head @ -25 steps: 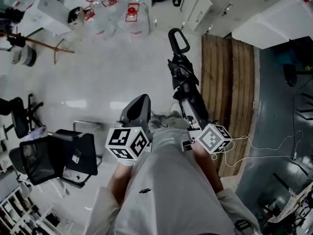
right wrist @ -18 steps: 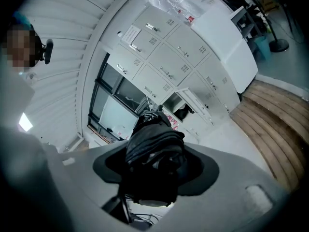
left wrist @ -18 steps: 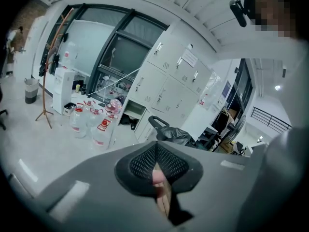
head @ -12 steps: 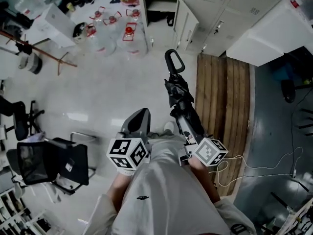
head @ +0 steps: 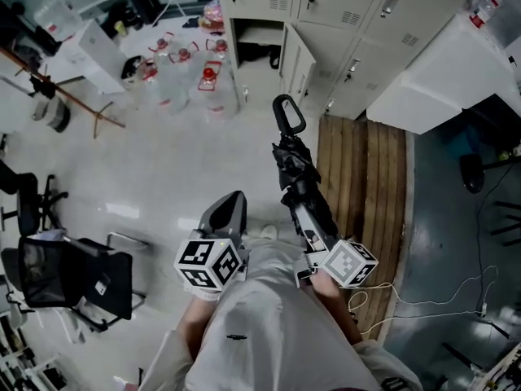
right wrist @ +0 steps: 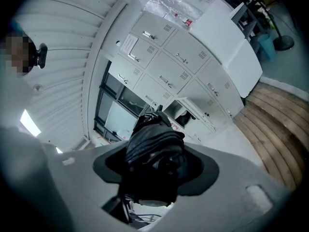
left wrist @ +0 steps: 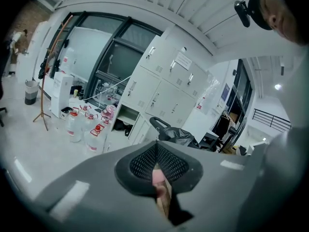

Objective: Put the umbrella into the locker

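Folded black umbrella (head: 297, 173) is out in front of the open locker (head: 259, 51), well short of it, with its loop handle aimed at the opening. Hold: right gripper (head: 314, 239) clamps the bundled fabric end, jaws partly apart around it, likely so the umbrella goes in handle-first. Spare: left gripper (head: 229, 212) has its jaws together with nothing in them. Pale glossy floor (head: 163, 161). Water jugs (head: 207, 84) stand left of the locker, wooden boards (head: 366, 186) lie to its right.
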`<state>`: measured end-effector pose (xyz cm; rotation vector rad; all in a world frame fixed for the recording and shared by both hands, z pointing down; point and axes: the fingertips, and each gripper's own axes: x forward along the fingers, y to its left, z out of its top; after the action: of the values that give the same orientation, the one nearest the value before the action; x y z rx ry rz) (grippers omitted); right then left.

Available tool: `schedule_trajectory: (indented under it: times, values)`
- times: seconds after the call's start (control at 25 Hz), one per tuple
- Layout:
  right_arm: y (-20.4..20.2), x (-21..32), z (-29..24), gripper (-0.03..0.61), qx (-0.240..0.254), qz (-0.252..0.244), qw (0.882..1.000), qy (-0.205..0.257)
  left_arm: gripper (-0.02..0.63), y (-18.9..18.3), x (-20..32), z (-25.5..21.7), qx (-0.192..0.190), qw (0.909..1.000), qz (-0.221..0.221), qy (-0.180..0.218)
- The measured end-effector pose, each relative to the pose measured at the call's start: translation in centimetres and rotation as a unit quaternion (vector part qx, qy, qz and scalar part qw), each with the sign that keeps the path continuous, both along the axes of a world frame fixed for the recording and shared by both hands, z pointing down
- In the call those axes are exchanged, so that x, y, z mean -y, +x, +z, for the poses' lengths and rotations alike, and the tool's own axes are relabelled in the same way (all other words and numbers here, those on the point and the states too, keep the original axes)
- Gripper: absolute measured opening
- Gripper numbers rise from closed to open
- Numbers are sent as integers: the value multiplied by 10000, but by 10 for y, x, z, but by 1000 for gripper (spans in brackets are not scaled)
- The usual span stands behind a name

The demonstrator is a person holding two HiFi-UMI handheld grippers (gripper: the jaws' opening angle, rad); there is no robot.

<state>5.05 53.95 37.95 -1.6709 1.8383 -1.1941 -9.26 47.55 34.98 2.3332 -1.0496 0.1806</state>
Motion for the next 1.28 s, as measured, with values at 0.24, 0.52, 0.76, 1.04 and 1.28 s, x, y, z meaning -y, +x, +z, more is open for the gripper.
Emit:
schedule_trajectory:
  times: [0.24,0.52,0.76,1.04,1.28]
  values:
    - [4,3,0,270,64,18,10000,33,18,2,4,1,110,9999,24,-31]
    - [8,33,2,270,-43,0,10000,-18,18,6,33,6,68,9999,25,-109]
    - [16,78,2,270,-96,-105,9998,-145,18,16,81,6,-21,9998,-27,-217]
    - [19,145,2,272,-99,-174,9995,-226,18,27,143,12,-97,9993,-7,-371]
    - [16,205,1,272,-125,-135,9990,-400,18,28,209,7,-155,9987,85,-473]
